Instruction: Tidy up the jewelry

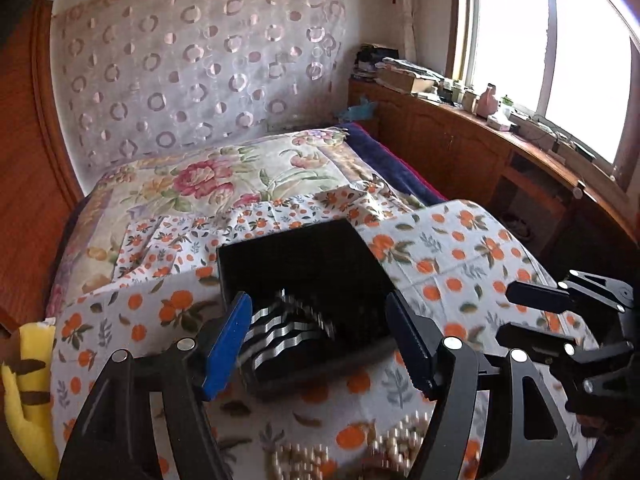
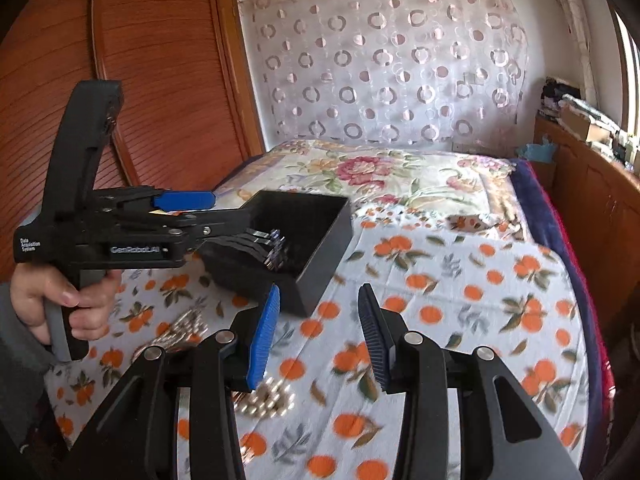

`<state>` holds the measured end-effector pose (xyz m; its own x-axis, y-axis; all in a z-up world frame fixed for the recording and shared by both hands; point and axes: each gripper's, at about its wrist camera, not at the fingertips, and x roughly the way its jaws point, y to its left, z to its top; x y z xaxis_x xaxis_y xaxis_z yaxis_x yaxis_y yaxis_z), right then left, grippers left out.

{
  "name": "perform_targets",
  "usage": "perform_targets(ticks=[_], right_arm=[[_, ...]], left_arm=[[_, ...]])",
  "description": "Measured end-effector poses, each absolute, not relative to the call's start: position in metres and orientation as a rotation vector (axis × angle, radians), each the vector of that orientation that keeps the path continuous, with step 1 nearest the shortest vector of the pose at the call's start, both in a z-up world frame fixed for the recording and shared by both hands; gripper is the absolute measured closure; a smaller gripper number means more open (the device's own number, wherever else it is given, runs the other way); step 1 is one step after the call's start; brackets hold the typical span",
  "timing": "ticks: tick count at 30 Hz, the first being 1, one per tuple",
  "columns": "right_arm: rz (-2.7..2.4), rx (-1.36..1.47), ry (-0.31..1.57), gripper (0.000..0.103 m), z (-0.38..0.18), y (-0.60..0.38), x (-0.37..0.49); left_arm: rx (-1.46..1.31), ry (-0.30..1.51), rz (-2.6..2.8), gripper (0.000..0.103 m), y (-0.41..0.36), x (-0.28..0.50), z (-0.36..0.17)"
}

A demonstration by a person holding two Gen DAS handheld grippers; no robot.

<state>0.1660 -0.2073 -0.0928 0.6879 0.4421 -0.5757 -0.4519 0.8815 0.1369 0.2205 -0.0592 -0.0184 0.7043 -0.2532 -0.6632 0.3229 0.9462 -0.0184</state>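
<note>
A: Left wrist view first. Where do the pearls (image 1: 352, 450) lie from the left gripper (image 1: 320, 340)?

B: Below and nearer than its tips, at the bottom edge of the frame, on the orange-print cloth (image 1: 460, 264) over the bed. They are blurred, but the string seems to run across the picture, from left of centre up towards the right finger. The jaws stand wide apart with nothing between the pads; they frame the box (image 1: 304, 264) ahead, not the pearls.

A: And the box?

B: Black, open-topped, just past the tips. Silvery wavy pieces (image 1: 288, 328) sit in its near end. The right gripper (image 1: 520, 312) comes in from the right edge, apart from the box.

A: Now the right wrist view.

B: The right gripper (image 2: 316, 336) has its jaws partly open and empty. Some beads (image 2: 268, 400) lie under its blue finger, low and left of the gap. More pearls (image 2: 176, 332) trail away leftward towards the hand (image 2: 60, 308) that grips the left tool. So the string's long axis runs roughly across this view, left to right.

A: Which hand is nearer?

B: I judge the right one: beads sit almost under its jaws. The left gripper (image 2: 224, 210) points past the pearls at the box (image 2: 296, 248), its tips at the near rim.

A: So the coming move turns on what?

B: Likely a small drop and a shift left, so the gap straddles the string crosswise.
</note>
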Motion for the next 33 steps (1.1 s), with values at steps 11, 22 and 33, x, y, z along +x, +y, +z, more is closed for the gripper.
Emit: perform_targets(ticks=[11, 22, 33], right_arm=[[0.519, -0.027, 0.675, 0.059, -0.117, -0.197, 0.105], [0.491, -0.116, 0.705, 0.065, -0.137, -0.196, 0.062], [0.494, -0.124, 0.712, 0.065, -0.150, -0.197, 0.056]], left_arm=[[0.100, 0.731, -0.350, 0.035, -0.033, 0.140, -0.041], [0.043, 0.766, -0.372, 0.035, -0.032, 0.102, -0.064], [0.049, 0.820, -0.431, 0.067, -0.058, 0.095, -0.081]])
